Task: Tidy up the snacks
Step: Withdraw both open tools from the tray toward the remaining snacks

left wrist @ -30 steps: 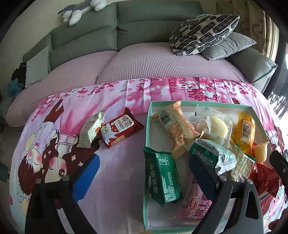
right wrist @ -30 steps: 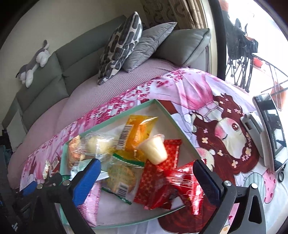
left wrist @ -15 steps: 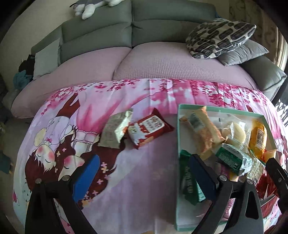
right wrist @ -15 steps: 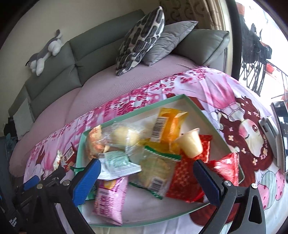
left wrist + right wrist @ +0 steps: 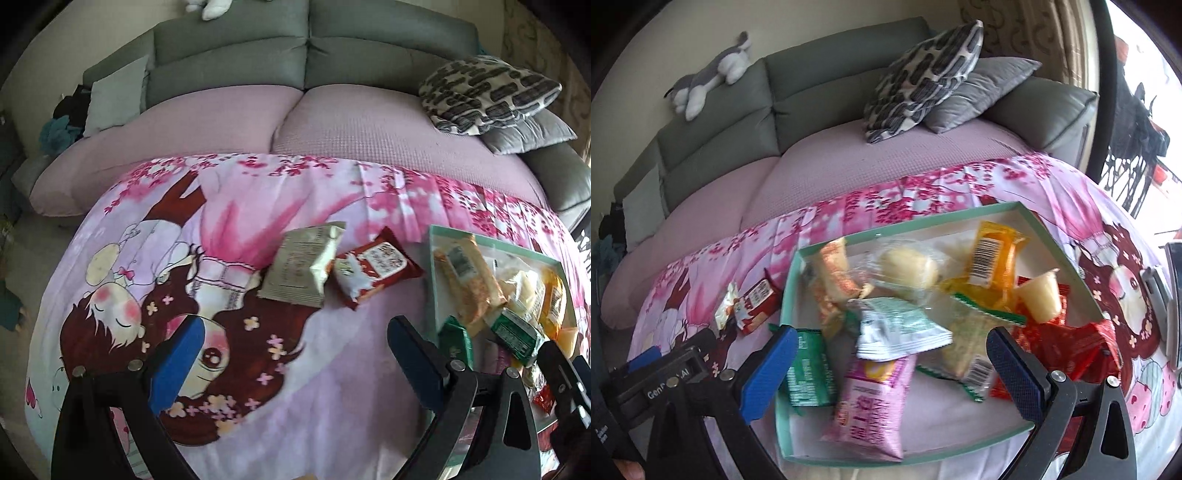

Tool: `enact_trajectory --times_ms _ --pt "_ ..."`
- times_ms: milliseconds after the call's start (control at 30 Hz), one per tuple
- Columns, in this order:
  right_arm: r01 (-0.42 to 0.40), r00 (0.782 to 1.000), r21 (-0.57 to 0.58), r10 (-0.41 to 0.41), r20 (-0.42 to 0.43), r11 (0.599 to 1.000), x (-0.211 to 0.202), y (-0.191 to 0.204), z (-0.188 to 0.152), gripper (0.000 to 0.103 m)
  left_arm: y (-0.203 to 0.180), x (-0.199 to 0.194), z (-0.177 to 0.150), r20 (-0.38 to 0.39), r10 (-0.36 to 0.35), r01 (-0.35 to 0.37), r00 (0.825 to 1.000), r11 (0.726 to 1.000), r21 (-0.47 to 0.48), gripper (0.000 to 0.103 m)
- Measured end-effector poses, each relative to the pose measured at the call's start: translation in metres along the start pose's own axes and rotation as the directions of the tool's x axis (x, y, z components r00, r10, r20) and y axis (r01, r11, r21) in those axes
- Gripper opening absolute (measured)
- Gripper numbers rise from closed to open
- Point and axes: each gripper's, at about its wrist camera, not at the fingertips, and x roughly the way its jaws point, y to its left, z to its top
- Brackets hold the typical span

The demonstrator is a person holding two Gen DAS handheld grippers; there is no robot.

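Observation:
A beige snack packet [image 5: 303, 271] and a red snack packet [image 5: 373, 267] lie side by side on the pink cartoon cloth, left of the mint-green box [image 5: 434, 273]. My left gripper [image 5: 295, 365] is open and empty, hovering in front of the two packets. The box [image 5: 1067, 266] holds several snacks: a pink packet [image 5: 871, 398], a dark green packet [image 5: 809, 369], a silver-green packet [image 5: 897, 328], an orange packet [image 5: 993, 258], a jelly cup [image 5: 1039, 299] and red packets [image 5: 1067, 343]. My right gripper [image 5: 890, 373] is open and empty above the box's near side.
The pink cartoon cloth [image 5: 236, 229] covers the table. A grey sofa with a purple cover [image 5: 369, 125] lies behind, with patterned and grey cushions [image 5: 923, 81] and a plush toy [image 5: 709, 77]. A dark device [image 5: 1172, 302] lies at the right edge.
My left gripper has swung left, away from the box, so the two loose packets now sit ahead of it. My right gripper has shifted left over the box. Both stay open.

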Motion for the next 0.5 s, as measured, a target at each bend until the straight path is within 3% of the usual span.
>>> enact_trajectory --times_ms 500 --pt "-0.036 0.998 -0.111 0.031 -0.047 0.993 0.026 0.063 -0.009 0.103 0.053 0.026 0.010 -0.040 0.014 -0.016 0.999 0.998 -0.056 0.099"
